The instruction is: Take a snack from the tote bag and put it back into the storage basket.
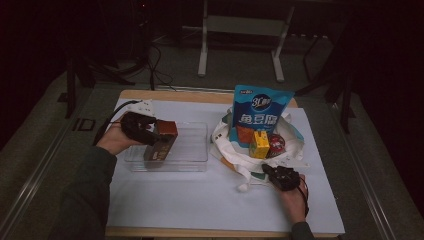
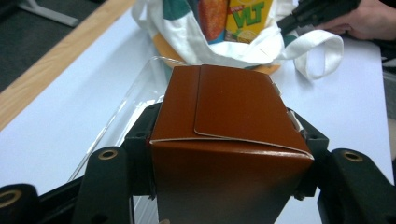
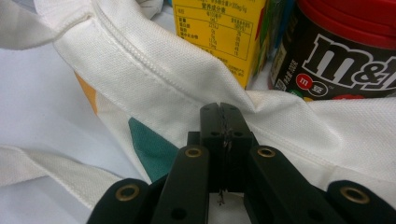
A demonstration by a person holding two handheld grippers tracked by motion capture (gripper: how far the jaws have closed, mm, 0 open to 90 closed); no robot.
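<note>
Brown carton (image 2: 229, 140) unlabelled; bag (image 3: 154, 60) holds "m&m" jar (image 3: 345, 51), "VLT" carton (image 2: 245, 18)

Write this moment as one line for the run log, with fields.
left gripper: shut on brown box, over clear tray | right gripper: shut on bag rim | bag: still holds items

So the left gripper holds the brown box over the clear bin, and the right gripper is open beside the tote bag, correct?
Not quite. The right gripper is not open: the right gripper view shows its jaws shut at the white tote bag edge. The rest stands: the left gripper holds the brown box over the clear bin.
</note>
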